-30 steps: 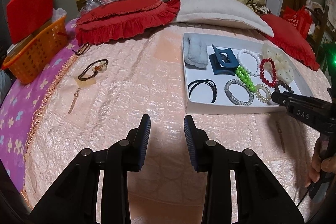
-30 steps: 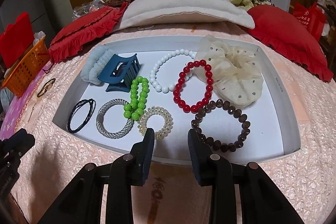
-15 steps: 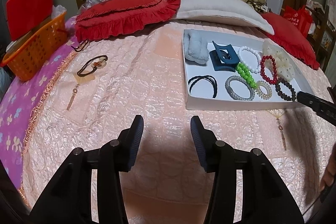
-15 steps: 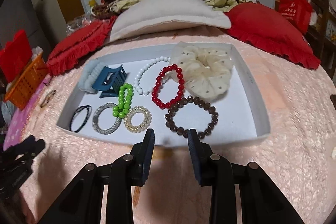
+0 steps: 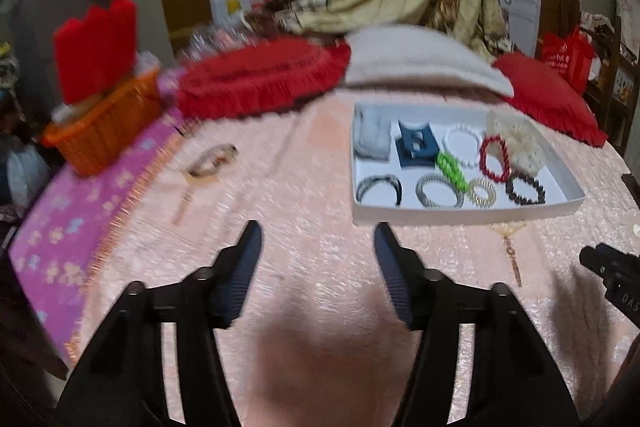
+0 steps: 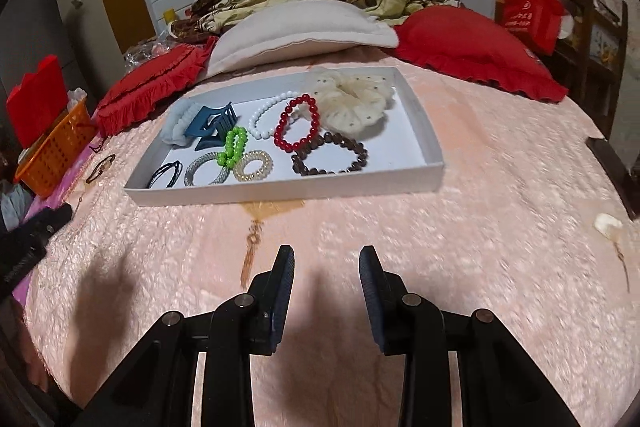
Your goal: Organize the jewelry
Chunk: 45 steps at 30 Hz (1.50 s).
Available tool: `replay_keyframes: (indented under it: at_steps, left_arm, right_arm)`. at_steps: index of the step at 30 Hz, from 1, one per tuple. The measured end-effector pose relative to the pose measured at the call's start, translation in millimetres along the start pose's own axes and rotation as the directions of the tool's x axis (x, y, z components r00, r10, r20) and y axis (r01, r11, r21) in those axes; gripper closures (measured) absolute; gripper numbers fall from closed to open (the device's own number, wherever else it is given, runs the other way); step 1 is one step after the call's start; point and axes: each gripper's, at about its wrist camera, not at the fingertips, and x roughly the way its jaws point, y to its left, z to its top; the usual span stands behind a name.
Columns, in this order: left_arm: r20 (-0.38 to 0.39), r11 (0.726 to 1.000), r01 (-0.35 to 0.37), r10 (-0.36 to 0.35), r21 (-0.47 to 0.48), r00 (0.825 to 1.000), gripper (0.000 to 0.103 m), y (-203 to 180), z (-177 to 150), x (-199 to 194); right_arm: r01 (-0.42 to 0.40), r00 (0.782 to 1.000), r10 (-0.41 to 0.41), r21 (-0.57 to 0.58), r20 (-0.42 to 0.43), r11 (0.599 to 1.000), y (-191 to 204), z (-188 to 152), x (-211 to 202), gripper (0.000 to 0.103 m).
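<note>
A white tray (image 6: 422,131) on the pink bedspread holds several bracelets, hair ties, a blue hair claw (image 6: 214,125) and a cream scrunchie (image 6: 354,101). It also shows in the left wrist view (image 5: 460,213). A dark bracelet (image 5: 212,159) lies loose on the bedspread at the left, also in the right wrist view (image 6: 100,167). My left gripper (image 5: 318,239) is open and empty, well short of the tray. My right gripper (image 6: 326,263) is open and empty, in front of the tray. A small white piece (image 6: 608,225) lies at the right.
An orange basket (image 5: 104,127) with a red item stands at the far left. Red cushions (image 6: 476,47) and a white pillow (image 6: 304,31) lie behind the tray. A purple flowered cloth (image 5: 60,227) covers the bed's left edge. A tassel pattern (image 6: 254,239) marks the bedspread.
Both grippers have pulled back from the tray, which now looks farther away. The left jaws have opened wider. The right jaws have opened slightly.
</note>
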Motion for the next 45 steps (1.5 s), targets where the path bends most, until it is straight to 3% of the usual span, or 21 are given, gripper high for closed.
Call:
replay_keyframes:
  at_steps: [6,10,13,21,28,32,45]
  left_arm:
    - [0.170,0.999,-0.041,0.045,-0.026,0.984,0.022,3,-1,-59]
    - [0.187,0.996,-0.081,0.084,-0.027,0.979,0.022,3,0,-87]
    - [0.198,0.998,-0.056,0.060,-0.030,0.978,0.022,5,-1,-107]
    - [0.114,0.997,0.006,0.003,-0.077,0.993,0.022,7,-18,-136]
    - [0.059,0.998,0.036,-0.033,-0.048,0.998,0.022,-5,-37,-149]
    - [0.032,0.997,0.067,-0.065,-0.049,0.997,0.022,-8,-43,-151]
    - [-0.002,0.996,0.066,-0.066,-0.065,0.998,0.022,-4,-50,-147]
  right_arm:
    - [-0.011,1.000,0.011,0.041,0.012,0.999,1,-7,-23,0.071]
    - [-0.002,1.000,0.001,0.027,0.029,1.000,11,-14,-39,0.070]
    - [0.010,0.999,-0.011,0.014,0.047,1.000,17,-20,-51,0.070]
    - [0.051,0.991,-0.051,-0.001,0.121,0.999,24,-31,-91,0.065]
    - [0.088,0.982,-0.086,-0.009,0.170,0.996,27,-39,-121,0.064]
    - [0.118,0.975,-0.113,-0.018,0.192,0.993,29,-43,-130,0.063]
    - [0.136,0.972,-0.127,-0.035,0.196,0.990,31,-48,-131,0.063]
